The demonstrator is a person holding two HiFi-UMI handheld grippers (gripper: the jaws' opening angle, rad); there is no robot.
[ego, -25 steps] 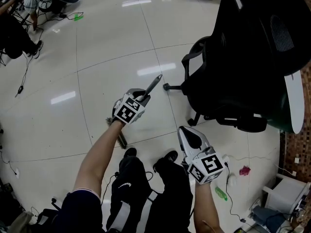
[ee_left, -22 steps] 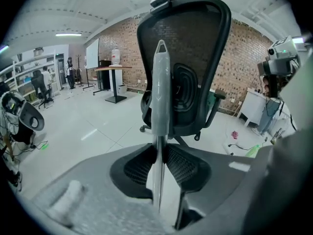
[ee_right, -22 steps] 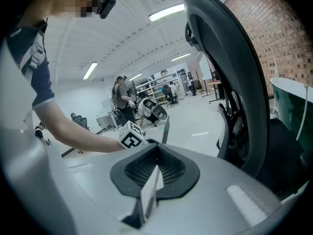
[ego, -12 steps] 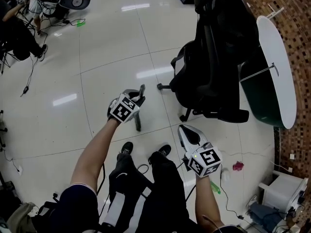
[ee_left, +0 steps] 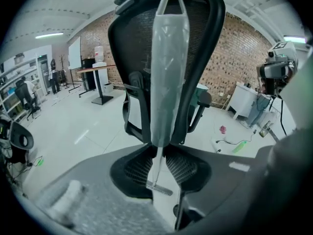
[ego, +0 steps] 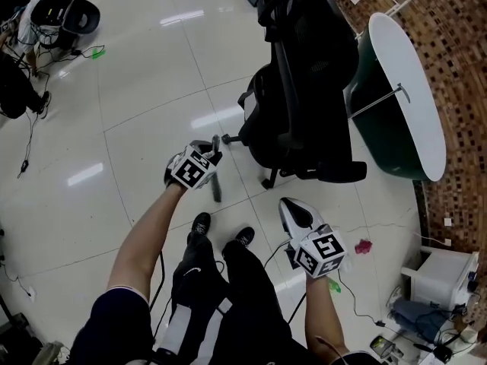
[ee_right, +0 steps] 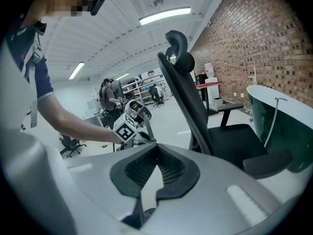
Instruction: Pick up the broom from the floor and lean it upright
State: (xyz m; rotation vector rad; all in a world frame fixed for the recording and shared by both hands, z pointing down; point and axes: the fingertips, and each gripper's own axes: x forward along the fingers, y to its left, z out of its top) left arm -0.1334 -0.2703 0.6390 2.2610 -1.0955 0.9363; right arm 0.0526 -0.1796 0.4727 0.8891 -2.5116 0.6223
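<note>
A person stands on a pale tiled floor (ego: 114, 120), seen from above, with a gripper in each hand. Over the last second the broom (ego: 217, 185) has swung from a long slant, its tip pointing away from the left gripper (ego: 207, 157), to nearly upright. In the head view it now shows almost end-on, as a short dark stub just below that gripper and a small tip just above it. Both hands have risen and the black office chair (ego: 297, 90) now sits closer ahead of the left gripper. This suggests the pick-up is done and the broom is being carried to a place to lean; nothing shows it resting against anything yet. In the left gripper view, the jaws are clamped on the handle, partly closed around its width. The pale grey shaft with its hanging loop rises straight up from between the ribbed pads, in front of the chair's back. The broom's head is out of sight below. The right gripper (ego: 295, 213), well apart at the person's other side, has its jaws together and holds nothing.
</note>
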